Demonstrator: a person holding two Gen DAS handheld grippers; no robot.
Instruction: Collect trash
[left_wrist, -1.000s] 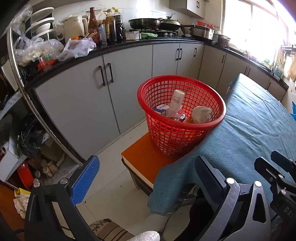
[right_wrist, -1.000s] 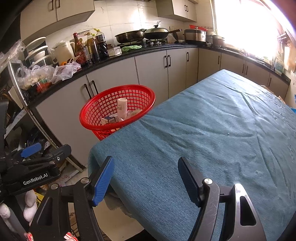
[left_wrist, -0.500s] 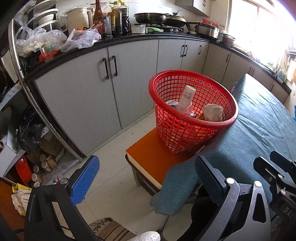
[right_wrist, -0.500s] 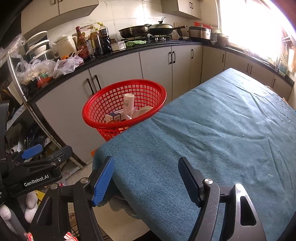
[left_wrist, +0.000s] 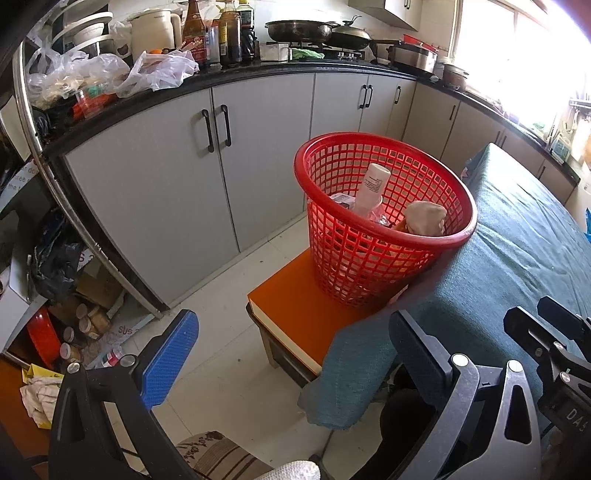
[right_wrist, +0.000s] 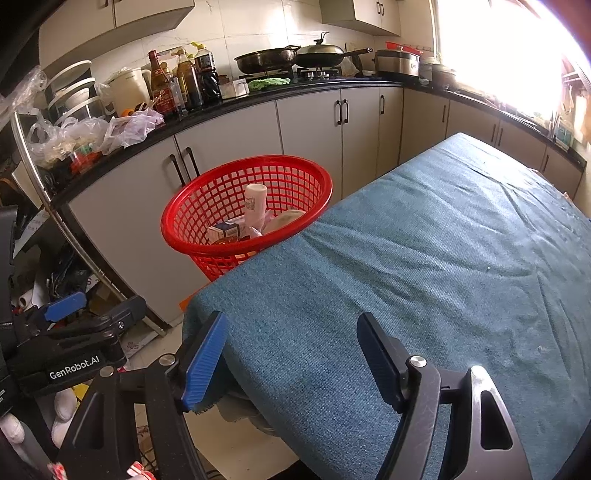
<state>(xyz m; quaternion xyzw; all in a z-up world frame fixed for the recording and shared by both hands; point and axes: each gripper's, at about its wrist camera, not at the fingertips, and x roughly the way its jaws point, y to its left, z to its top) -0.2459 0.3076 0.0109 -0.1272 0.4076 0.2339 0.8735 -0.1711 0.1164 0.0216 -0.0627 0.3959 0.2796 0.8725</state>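
Observation:
A red mesh basket (left_wrist: 384, 218) (right_wrist: 243, 218) stands on an orange stool (left_wrist: 295, 314) against the corner of the table. Inside it lie a white bottle (left_wrist: 371, 186) (right_wrist: 255, 206), a small box (right_wrist: 223, 232) and a beige crumpled lump (left_wrist: 424, 218). My left gripper (left_wrist: 291, 354) hangs open over the floor, nearer than the stool, with nothing between its fingers. My right gripper (right_wrist: 291, 358) is open above the near corner of the teal-covered table (right_wrist: 424, 277), holding nothing. The left gripper's body (right_wrist: 74, 339) shows at the left edge of the right wrist view.
Grey cabinets under a black counter (left_wrist: 258, 74) run behind the basket, crowded with bottles, a kettle, plastic bags and pans. A steel rack (left_wrist: 55, 192) with clutter beneath stands at the left. A gloved hand (right_wrist: 22, 421) shows at the lower left.
The basket has slid right and nearer in both views as the grippers shifted a little. Both grippers stay open and hold nothing.

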